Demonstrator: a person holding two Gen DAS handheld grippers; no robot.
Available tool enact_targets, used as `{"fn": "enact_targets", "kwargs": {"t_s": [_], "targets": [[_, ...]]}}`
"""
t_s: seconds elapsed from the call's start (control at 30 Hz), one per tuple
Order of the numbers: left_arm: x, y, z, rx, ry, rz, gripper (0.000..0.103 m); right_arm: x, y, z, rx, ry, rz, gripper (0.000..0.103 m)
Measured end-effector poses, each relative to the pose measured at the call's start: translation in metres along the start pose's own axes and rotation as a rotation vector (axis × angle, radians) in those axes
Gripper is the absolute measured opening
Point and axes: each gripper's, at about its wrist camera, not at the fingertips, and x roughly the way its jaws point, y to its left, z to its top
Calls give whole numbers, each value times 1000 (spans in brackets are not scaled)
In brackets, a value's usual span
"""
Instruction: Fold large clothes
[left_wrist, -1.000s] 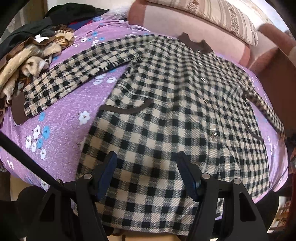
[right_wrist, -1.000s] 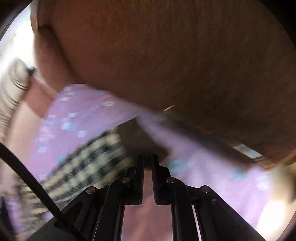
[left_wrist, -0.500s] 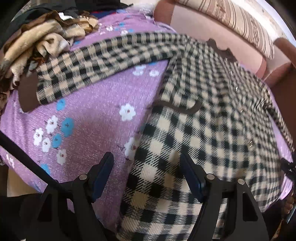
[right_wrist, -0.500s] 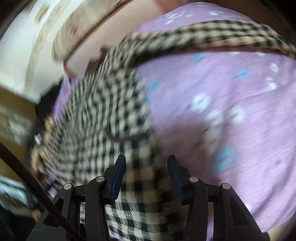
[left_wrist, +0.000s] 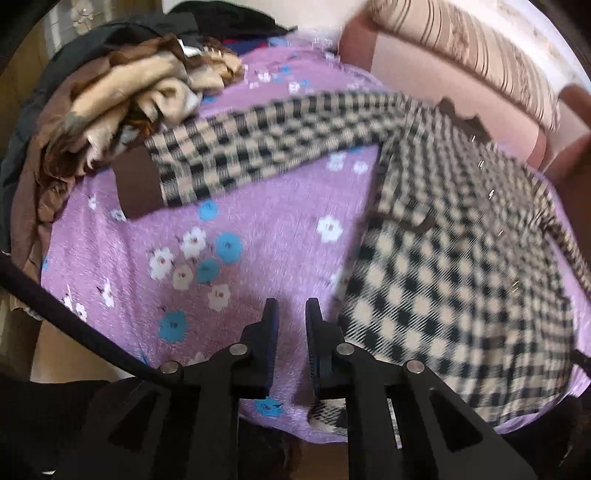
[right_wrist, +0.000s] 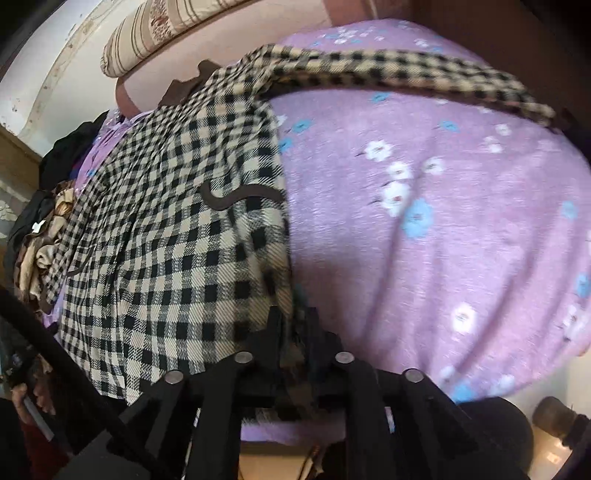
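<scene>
A beige-and-black checked coat (left_wrist: 461, 258) lies spread flat on a purple flowered bedspread (left_wrist: 229, 229), collar toward the far side, one sleeve (left_wrist: 258, 144) stretched left with a brown cuff. My left gripper (left_wrist: 291, 314) hovers over bare bedspread just left of the coat's hem edge, jaws nearly closed with a narrow gap and nothing between them. In the right wrist view the coat (right_wrist: 166, 229) fills the left half. My right gripper (right_wrist: 293, 317) is shut on the coat's right hem edge, cloth pinched between the fingers. The other sleeve (right_wrist: 406, 74) stretches right.
A heap of tan, brown and black clothes (left_wrist: 122, 99) sits at the bed's far left. A pink headboard cushion and striped pillow (left_wrist: 461, 48) line the far side. The bed's near edge (left_wrist: 277, 424) drops off below the left gripper. Dark wooden furniture (right_wrist: 517, 44) stands at right.
My left gripper slid left off the coat onto bare bedspread and its jaws closed from wide open. My right gripper closed on the coat's hem edge.
</scene>
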Motion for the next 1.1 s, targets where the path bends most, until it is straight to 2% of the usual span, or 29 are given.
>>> {"fn": "enact_targets", "kwargs": {"t_s": [0.03, 0.07, 0.1, 0.17, 0.2, 0.23, 0.33, 0.5, 0.63, 0.73, 0.83, 1.1], "targets": [[-5, -3, 2, 0, -18, -9, 18, -6, 1, 0, 1, -21, -9, 17], [-10, -10, 5, 5, -38, -20, 29, -13, 2, 2, -5, -45, -19, 17], [-14, -19, 8, 14, -64, -32, 46, -17, 6, 4, -15, -66, -25, 18], [-19, -46, 16, 43, -120, -52, 63, -24, 22, 14, -45, -125, -25, 25], [-20, -62, 21, 67, -138, -62, 65, -26, 28, 19, -51, -147, -19, 36], [-20, -75, 26, 89, -145, -77, 65, -26, 37, 26, -58, -171, -7, 43], [-13, -119, 39, 143, -156, -122, 73, -19, 65, 47, -98, -208, 13, 43], [10, -170, 61, 188, -196, -110, 74, 12, 111, 89, -179, -259, -33, 43], [31, -190, 68, 238, -221, -87, 74, 40, 132, 111, -226, -277, -82, 46], [49, -193, 65, 255, -223, -61, 75, 63, 133, 113, -226, -271, -98, 50], [64, -196, 63, 288, -173, -61, 75, 84, 128, 114, -201, -225, -103, 50], [83, -200, 55, 330, -145, -37, 75, 105, 118, 118, -178, -185, -107, 52]]}}
